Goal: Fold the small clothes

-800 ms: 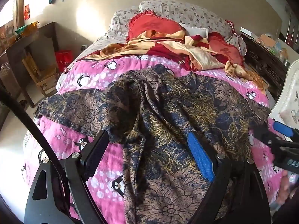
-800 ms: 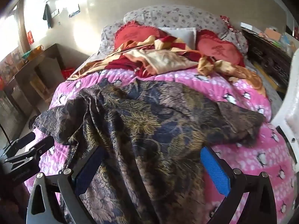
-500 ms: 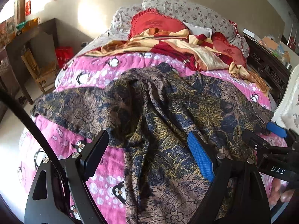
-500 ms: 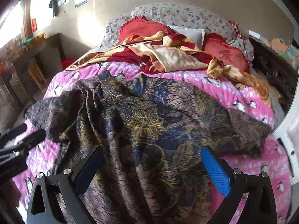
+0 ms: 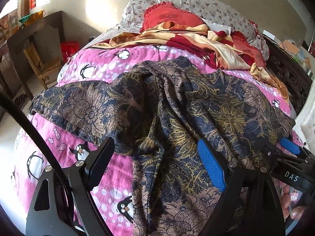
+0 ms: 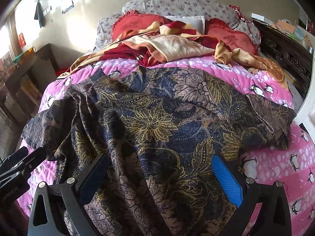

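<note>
A dark navy, brown and gold floral garment (image 5: 177, 118) lies spread and wrinkled across the pink penguin bedspread (image 5: 110, 63); it also shows in the right wrist view (image 6: 157, 129). My left gripper (image 5: 155, 157) is open and empty, its jaws wide over the garment's near left part. My right gripper (image 6: 159, 169) is open and empty over the garment's near middle. The right gripper shows at the right edge of the left wrist view (image 5: 283, 153). The left gripper shows at the left edge of the right wrist view (image 6: 25, 159).
A red and beige blanket (image 6: 167, 45), red heart cushions (image 6: 230, 37) and floral pillows (image 6: 177, 4) lie at the head of the bed. A dark desk and wooden chair (image 5: 39, 63) stand to the left. A dark carved cabinet (image 6: 285, 59) and a white chair (image 6: 307, 106) stand to the right.
Both grippers have moved a little forward over the garment and both stay open. The garment lies slightly flatter and more spread.
</note>
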Demonstrator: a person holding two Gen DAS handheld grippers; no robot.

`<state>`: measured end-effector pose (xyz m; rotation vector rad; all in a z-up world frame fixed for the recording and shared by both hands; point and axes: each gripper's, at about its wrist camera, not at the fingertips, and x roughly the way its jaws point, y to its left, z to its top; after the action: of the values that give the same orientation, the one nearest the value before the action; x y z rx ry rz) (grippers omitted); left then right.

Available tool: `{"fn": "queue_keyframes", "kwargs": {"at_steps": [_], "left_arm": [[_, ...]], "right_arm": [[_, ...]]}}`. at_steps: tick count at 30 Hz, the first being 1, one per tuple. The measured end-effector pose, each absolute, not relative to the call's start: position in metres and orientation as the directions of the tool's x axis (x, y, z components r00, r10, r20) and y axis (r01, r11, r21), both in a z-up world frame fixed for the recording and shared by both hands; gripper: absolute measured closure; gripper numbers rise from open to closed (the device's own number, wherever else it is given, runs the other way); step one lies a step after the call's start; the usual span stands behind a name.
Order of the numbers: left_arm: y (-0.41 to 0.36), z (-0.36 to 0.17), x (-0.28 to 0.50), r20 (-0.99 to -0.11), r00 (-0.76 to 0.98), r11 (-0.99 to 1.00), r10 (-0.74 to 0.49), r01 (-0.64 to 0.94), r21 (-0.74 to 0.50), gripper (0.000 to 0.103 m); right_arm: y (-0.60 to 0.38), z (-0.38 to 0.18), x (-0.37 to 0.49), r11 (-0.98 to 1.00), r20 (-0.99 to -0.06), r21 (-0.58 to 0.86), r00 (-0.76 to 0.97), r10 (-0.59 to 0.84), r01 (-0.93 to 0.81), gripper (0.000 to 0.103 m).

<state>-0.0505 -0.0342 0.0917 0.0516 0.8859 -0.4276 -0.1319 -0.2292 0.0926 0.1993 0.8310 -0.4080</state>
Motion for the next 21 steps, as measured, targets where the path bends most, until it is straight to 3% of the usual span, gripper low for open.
{"fn": "queue_keyframes", "kwargs": {"at_steps": [21], "left_arm": [[-0.034, 0.072, -0.034, -0.780, 0.546, 0.925, -0.305, 0.365, -0.106, 0.016]], "right_arm": [[-0.218, 0.074, -0.116, 0.910, -0.786, 0.027, 0.572, -0.236, 0.413, 0.000]]}}
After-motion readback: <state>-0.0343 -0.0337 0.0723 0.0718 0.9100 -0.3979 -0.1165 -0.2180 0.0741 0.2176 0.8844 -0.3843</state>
